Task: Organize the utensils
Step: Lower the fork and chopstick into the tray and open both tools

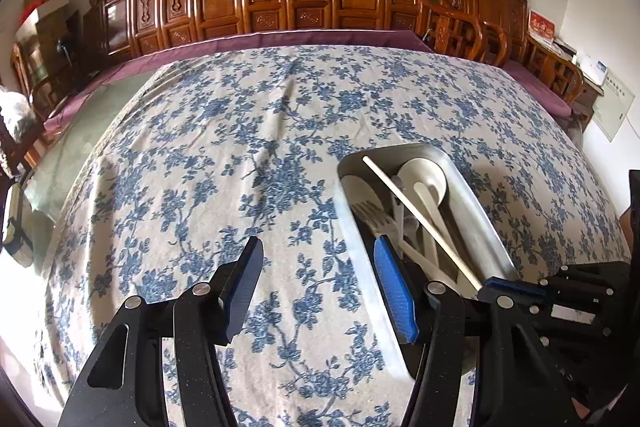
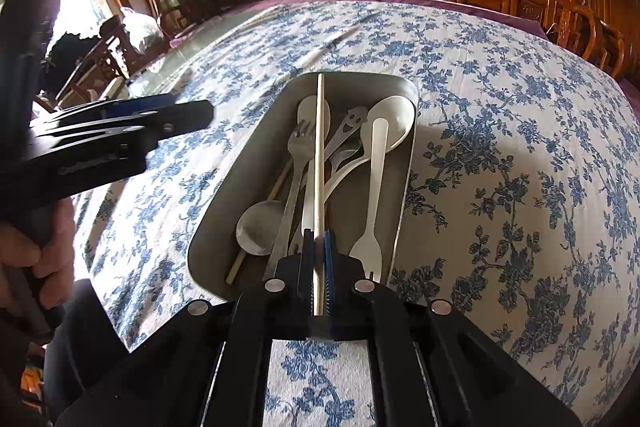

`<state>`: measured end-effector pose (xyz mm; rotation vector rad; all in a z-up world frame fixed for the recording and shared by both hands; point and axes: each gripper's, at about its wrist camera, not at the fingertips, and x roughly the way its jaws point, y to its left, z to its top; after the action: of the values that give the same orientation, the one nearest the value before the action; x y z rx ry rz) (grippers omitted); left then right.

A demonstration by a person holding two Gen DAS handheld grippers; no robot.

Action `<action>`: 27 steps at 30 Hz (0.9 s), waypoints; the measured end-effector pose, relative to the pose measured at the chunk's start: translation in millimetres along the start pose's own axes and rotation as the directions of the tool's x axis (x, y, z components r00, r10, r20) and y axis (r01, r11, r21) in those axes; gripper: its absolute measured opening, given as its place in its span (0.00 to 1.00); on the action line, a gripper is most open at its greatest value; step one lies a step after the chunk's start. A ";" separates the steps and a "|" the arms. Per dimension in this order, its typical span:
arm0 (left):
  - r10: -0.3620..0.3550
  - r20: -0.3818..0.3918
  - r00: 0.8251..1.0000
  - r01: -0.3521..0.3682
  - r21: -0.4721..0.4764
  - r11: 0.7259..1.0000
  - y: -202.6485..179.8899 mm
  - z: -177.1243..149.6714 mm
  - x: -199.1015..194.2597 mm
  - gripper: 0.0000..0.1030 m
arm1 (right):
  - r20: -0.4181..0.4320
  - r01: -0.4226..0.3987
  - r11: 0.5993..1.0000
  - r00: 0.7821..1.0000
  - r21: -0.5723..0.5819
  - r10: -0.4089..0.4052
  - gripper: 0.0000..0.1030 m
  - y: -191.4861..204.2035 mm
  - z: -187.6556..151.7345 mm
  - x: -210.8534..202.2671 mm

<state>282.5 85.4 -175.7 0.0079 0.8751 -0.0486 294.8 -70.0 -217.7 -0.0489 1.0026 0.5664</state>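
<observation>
Right jaws clamped on a pale, slender chopstick [image 2: 319, 163] over the utensil-filled metal tray [image 2: 404, 195]; left jaws apart, empty.

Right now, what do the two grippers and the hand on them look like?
Both are black, angular handheld frames with silver round pivot pins. The left gripper has flat fingers: one black-faced, the other with a ribbed blue pad. The right gripper has blue pads on thin fingers. Pale lettering, unreadable, marks the left gripper's body in the right view. The left hand wears a dark sleeve. No cables show.
</observation>
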 end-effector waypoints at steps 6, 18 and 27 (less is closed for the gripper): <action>-0.001 -0.001 1.000 0.001 -0.011 1.000 8.0 -2.3 -1.6 0.55 | -0.023 0.009 1.000 1.000 0.028 -0.009 0.06 -0.6 7.4 7.6; 0.000 0.000 1.000 0.000 -0.012 1.000 8.4 -2.9 -2.7 0.55 | 0.036 -0.078 0.997 0.996 0.019 0.077 0.07 6.0 9.2 -5.1; -0.005 0.007 1.000 0.005 -0.008 1.000 2.7 -3.8 -10.8 0.55 | 0.095 -0.060 0.998 0.994 0.009 0.059 0.16 2.3 4.9 -27.1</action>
<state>272.8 88.7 -169.8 -0.0019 0.8681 -0.0498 286.4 -78.1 -192.6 0.0185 0.9176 0.6121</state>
